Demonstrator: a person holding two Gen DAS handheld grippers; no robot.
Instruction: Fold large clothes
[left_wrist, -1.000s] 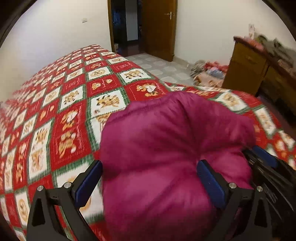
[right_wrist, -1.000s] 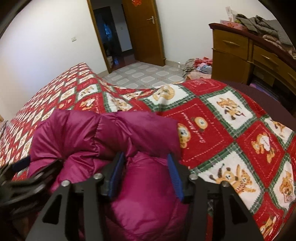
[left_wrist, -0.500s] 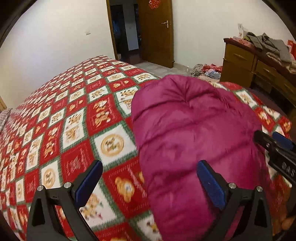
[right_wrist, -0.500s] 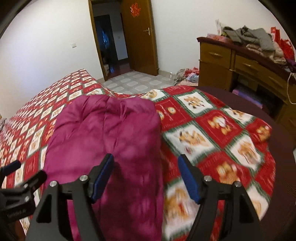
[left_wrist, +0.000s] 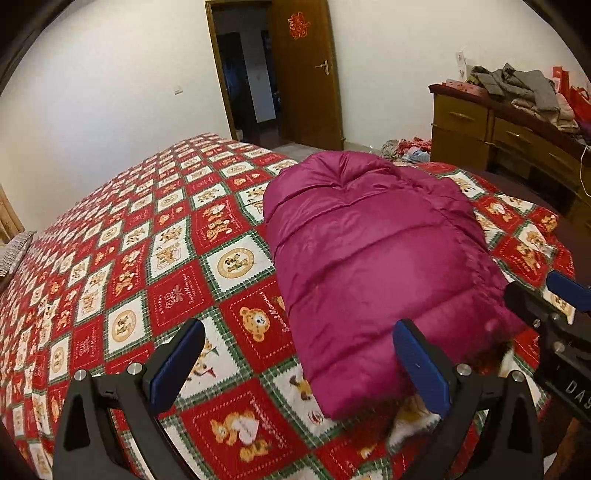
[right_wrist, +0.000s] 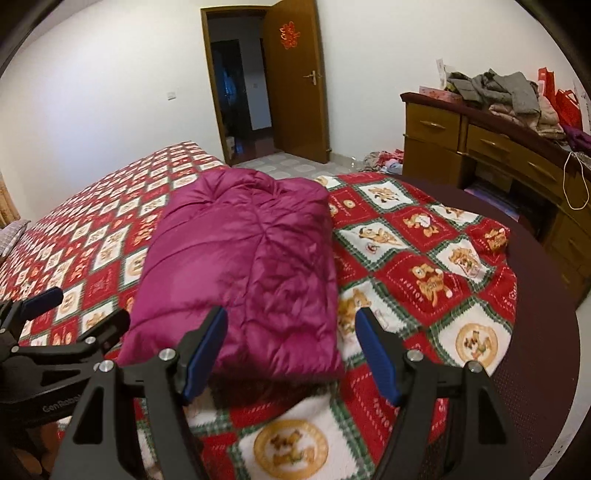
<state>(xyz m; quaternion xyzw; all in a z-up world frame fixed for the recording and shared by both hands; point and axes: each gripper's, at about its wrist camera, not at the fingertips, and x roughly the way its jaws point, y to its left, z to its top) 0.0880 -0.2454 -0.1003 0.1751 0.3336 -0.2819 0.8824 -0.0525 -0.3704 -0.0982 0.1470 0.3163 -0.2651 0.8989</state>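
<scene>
A magenta quilted down jacket (left_wrist: 373, 266) (right_wrist: 243, 266) lies folded into a long block on the bed. My left gripper (left_wrist: 299, 365) hangs open over the jacket's near left corner, blue pads wide apart and touching nothing. My right gripper (right_wrist: 291, 350) is open too, above the jacket's near right corner, with nothing between its pads. Each gripper shows in the other's view: the right one (left_wrist: 554, 306) at the right edge, the left one (right_wrist: 44, 325) at the left edge.
The bed wears a red, white and green checked blanket (left_wrist: 147, 280) (right_wrist: 436, 273) with bear pictures. A wooden dresser (right_wrist: 480, 155) piled with clothes (right_wrist: 506, 92) stands at the right. Loose clothes (right_wrist: 380, 162) lie on the tiled floor near an open door (right_wrist: 295, 85).
Both grippers let go of the jacket and drew back and up. The bunched jacket now lies flat as a folded block, and the right jaws stand wider.
</scene>
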